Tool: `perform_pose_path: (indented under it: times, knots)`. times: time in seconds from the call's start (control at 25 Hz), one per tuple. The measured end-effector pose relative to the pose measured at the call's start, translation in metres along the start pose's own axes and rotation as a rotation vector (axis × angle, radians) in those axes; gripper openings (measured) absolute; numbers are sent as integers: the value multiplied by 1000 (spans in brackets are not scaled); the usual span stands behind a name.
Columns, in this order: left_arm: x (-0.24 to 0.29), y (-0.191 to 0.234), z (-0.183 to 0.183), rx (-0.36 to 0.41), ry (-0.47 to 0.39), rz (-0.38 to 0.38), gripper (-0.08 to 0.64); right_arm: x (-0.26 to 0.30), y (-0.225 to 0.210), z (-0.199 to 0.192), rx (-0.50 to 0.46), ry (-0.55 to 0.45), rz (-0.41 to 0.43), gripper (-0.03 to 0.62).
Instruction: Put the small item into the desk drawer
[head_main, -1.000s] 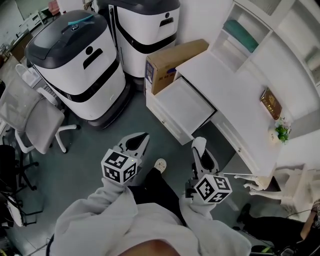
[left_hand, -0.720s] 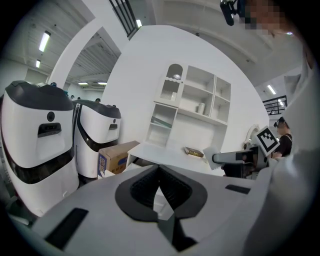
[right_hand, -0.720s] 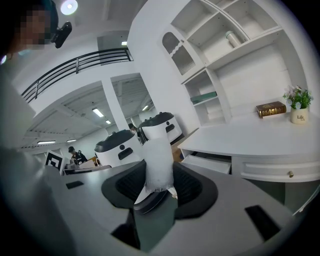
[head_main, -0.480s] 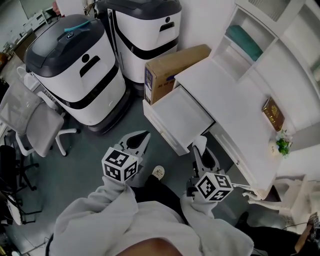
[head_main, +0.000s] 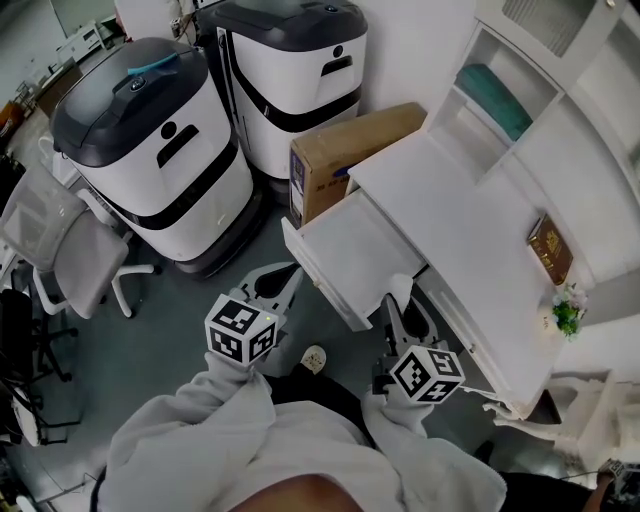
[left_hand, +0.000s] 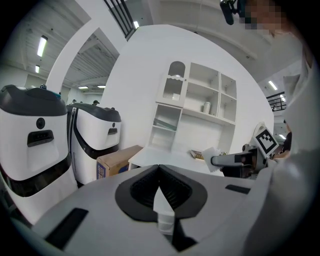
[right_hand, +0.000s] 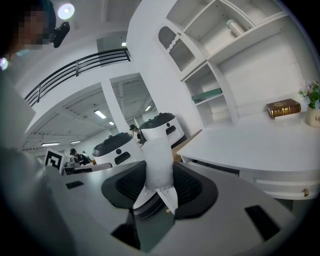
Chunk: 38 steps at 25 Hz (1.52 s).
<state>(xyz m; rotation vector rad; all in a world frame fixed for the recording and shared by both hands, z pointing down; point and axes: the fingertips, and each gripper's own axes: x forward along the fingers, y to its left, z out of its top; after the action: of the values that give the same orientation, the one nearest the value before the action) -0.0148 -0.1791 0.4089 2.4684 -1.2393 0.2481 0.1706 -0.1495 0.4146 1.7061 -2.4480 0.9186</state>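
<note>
The white desk (head_main: 470, 215) has its drawer (head_main: 355, 250) pulled out, and the drawer looks bare inside. My right gripper (head_main: 398, 292) is shut on a small white packet (right_hand: 157, 162), which sticks up between the pads (right_hand: 187, 186). In the head view the packet (head_main: 398, 287) hangs just short of the drawer's near right corner. My left gripper (head_main: 283, 275) is beside the drawer's near left corner with its jaws (left_hand: 159, 170) shut on nothing. The left gripper view also shows the right gripper (left_hand: 235, 160) carrying the packet (left_hand: 214, 152).
Two tall white-and-black machines (head_main: 150, 150) (head_main: 290, 70) stand left of the desk. A cardboard box (head_main: 350, 140) leans between them and the desk. An office chair (head_main: 60, 240) is at far left. A book (head_main: 552, 248) and small plant (head_main: 567, 310) sit on the desk under shelves (head_main: 500, 90).
Both grippers have moved forward together towards the open drawer, which now lies closer to their tips. The packet stays in the right gripper.
</note>
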Motion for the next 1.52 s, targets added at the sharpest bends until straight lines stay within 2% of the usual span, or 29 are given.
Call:
perform_pose_path:
  times: [0.24, 0.4, 0.56, 0.68, 1.0, 1.52]
  knots:
    - [7, 5, 3, -8, -3, 26, 15, 14, -6, 5, 3, 10, 22, 179]
    - [6, 7, -9, -23, 22, 42, 15, 19, -5, -8, 40, 38, 40, 179]
    - [6, 0, -26, -21, 72, 28, 16, 20, -4, -19, 71, 47, 48, 179]
    - [8, 1, -29, -17, 79, 22, 15, 22, -5, -29, 92, 59, 47, 179]
    - [26, 12, -22, -15, 91, -4, 15, 35, -15, -20, 107, 49, 12, 179]
    - [82, 51, -15, -57, 136, -35, 15, 97, -38, -11, 130, 111, -40, 179]
